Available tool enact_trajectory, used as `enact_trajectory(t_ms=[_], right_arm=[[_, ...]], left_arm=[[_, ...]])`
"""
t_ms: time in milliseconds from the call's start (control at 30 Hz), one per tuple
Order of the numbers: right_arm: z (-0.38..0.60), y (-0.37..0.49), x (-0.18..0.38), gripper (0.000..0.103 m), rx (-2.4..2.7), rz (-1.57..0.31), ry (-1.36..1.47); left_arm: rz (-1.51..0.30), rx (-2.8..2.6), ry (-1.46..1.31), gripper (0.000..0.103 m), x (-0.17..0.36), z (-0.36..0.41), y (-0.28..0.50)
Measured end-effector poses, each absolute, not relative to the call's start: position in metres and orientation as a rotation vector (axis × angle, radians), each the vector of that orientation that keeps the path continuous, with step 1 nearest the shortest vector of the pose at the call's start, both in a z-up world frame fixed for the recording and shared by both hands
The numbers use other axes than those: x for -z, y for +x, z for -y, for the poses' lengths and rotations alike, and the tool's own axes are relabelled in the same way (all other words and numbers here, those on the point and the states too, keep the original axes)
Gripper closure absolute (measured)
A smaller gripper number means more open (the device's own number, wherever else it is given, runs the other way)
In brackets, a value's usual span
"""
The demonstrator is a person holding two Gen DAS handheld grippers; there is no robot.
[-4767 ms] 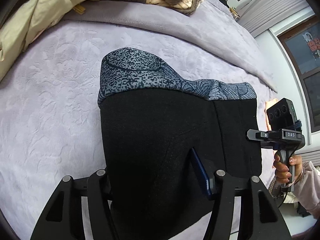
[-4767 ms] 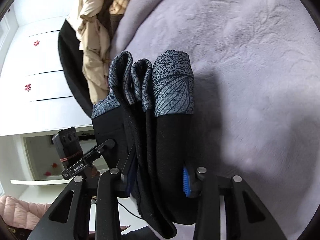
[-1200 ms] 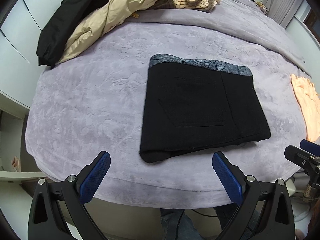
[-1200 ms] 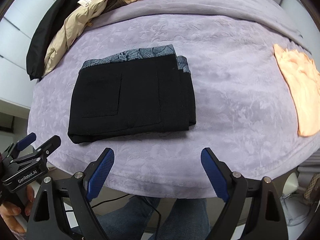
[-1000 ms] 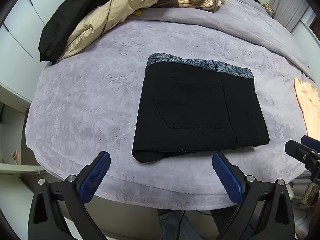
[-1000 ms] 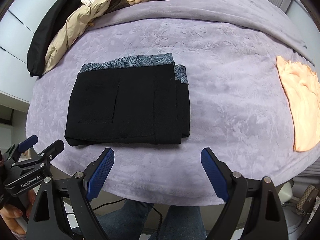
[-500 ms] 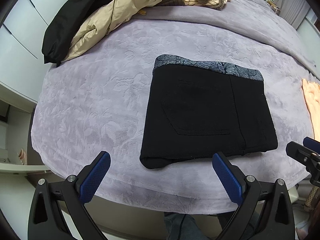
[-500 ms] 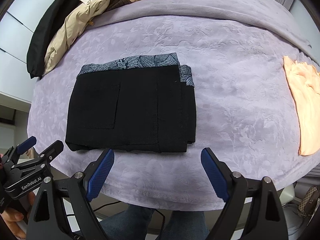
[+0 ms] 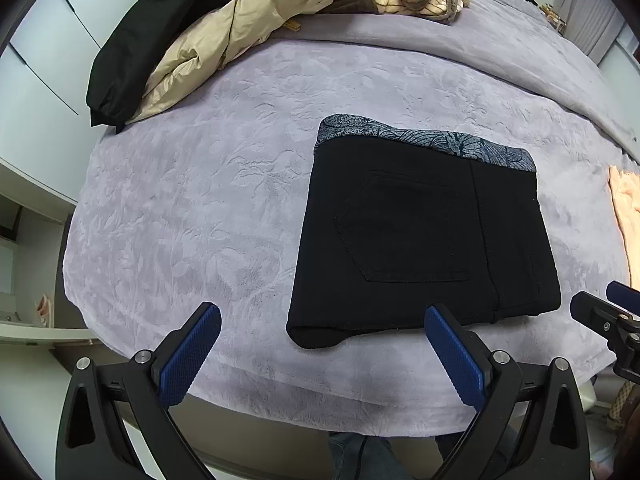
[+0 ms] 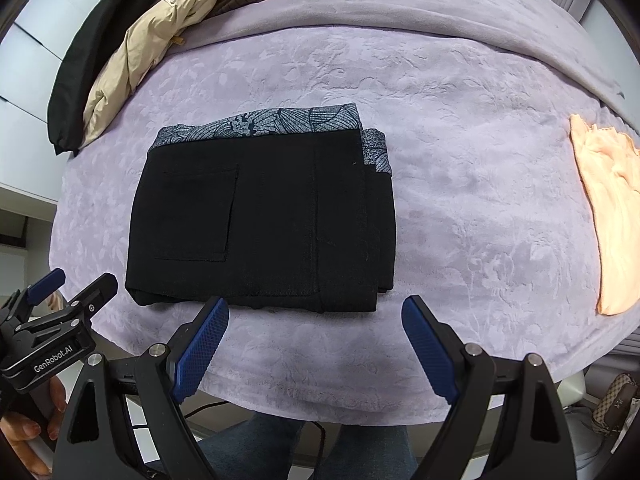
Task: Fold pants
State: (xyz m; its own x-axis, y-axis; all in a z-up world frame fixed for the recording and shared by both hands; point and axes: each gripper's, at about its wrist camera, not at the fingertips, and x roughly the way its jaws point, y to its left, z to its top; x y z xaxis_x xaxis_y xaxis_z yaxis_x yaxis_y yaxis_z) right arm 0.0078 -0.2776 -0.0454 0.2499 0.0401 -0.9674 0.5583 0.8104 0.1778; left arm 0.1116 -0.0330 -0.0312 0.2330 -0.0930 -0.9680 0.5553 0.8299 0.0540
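Note:
The black pants (image 9: pixel 424 236) lie folded into a flat rectangle on the lilac bedspread (image 9: pixel 224 208), with a grey patterned waistband along the far edge and a back pocket on top. They also show in the right wrist view (image 10: pixel 260 216). My left gripper (image 9: pixel 320 336) is open and empty, held back from the bed's near edge. My right gripper (image 10: pixel 314 328) is open and empty, just short of the pants' near edge. The left gripper shows at the lower left of the right wrist view (image 10: pixel 60 304).
A pile of clothes, a beige jacket (image 9: pixel 224 36) and a black garment (image 9: pixel 132 44), lies at the far left of the bed. A peach cloth (image 10: pixel 608 200) lies at the right. White cupboards (image 9: pixel 36 92) stand to the left. The bed edge (image 9: pixel 320 396) runs just ahead of both grippers.
Both grippers let go of the pants, which now lie folded on the bed, and pulled back to the bed's near edge. In the last second they only shifted slightly.

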Motion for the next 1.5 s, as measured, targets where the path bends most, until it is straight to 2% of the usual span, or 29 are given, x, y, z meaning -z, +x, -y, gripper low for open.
enact_trajectory(t_ms=[1500], right_arm=[[0.2786,0.0071,0.0519,0.012,0.393,-1.291,0.562]], left_arm=[[-1.26,0.47,0.464,0.001,0.0318,0.0387,0.108]])
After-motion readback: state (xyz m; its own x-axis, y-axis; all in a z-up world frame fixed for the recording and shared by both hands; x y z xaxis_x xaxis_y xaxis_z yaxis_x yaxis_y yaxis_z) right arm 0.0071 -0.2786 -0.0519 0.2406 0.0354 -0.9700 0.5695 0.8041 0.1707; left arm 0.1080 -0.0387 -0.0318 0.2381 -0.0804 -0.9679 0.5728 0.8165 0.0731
